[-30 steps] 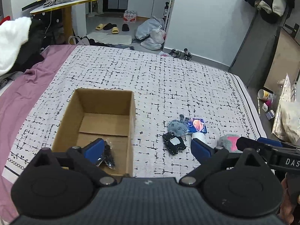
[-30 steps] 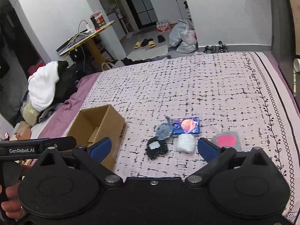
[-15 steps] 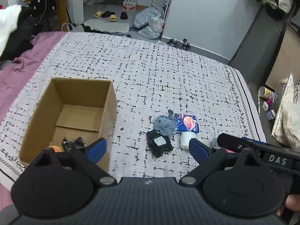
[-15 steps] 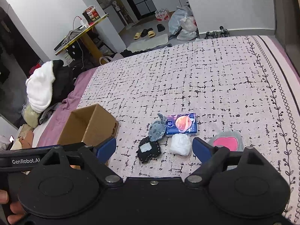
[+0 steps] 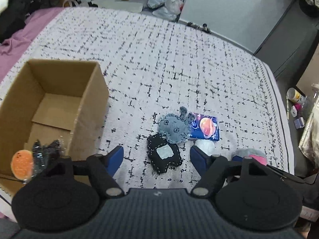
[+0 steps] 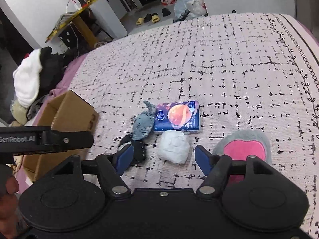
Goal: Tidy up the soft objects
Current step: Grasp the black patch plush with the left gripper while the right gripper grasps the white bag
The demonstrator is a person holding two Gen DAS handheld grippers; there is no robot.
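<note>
Cardboard box (image 5: 59, 91) left of toy cluster on bedspread (image 5: 159, 49). Left gripper (image 5: 156, 157) closing around black pouch (image 5: 164, 156), untouched; right gripper (image 6: 162, 157) closing around white wad (image 6: 173, 146), untouched.

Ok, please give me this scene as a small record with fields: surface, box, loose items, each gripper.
surface: bed cover, white with black marks
box: cardboard box, open, orange item inside
loose items: black patch toy, denim toy, tissue pack, white bundle, pink heart cushion
left gripper: open, closing around black patch toy
right gripper: open, closing around white bundle

cardboard box (image 5: 59, 91) walls off left; bedspread (image 5: 159, 59) beyond toys lies bare.
</note>
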